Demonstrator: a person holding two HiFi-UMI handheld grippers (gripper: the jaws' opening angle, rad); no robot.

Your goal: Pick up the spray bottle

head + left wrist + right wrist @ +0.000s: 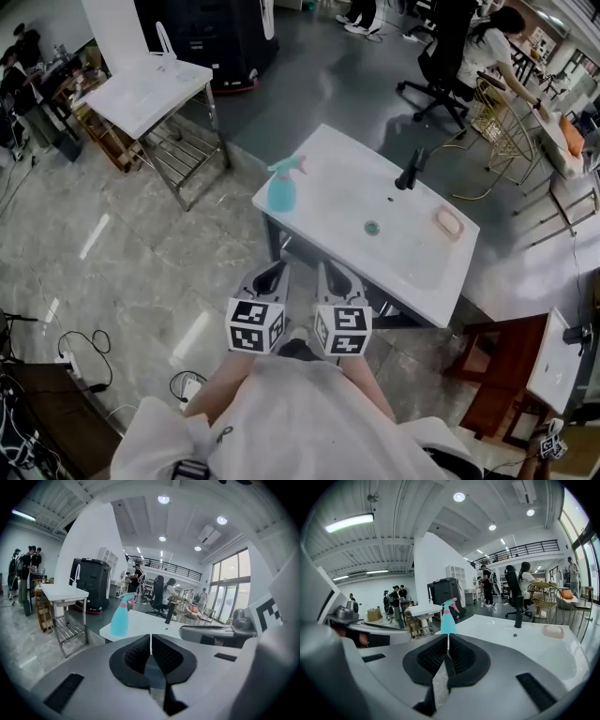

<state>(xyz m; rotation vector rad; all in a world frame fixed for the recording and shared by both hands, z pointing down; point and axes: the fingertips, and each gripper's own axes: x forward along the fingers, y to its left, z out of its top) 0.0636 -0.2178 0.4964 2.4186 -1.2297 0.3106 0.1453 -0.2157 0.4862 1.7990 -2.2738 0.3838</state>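
Observation:
A light-blue spray bottle [282, 187] with a teal and pink trigger head stands upright near the left corner of a white sink-top table [412, 258]. It also shows in the left gripper view [120, 616] and the right gripper view [448, 618], well ahead of the jaws. My left gripper [270, 278] and right gripper [336, 277] are side by side in front of the table's near edge, both short of the bottle. In each gripper view the jaws are pressed together with nothing between them [150, 645] [448, 644].
A black tap [409, 172], a drain [372, 227] and a pink soap bar [449, 222] are on the table. Another white table with a metal frame [150, 94] stands to the left, a red-brown stool [502, 370] to the right. People sit at desks at the far right.

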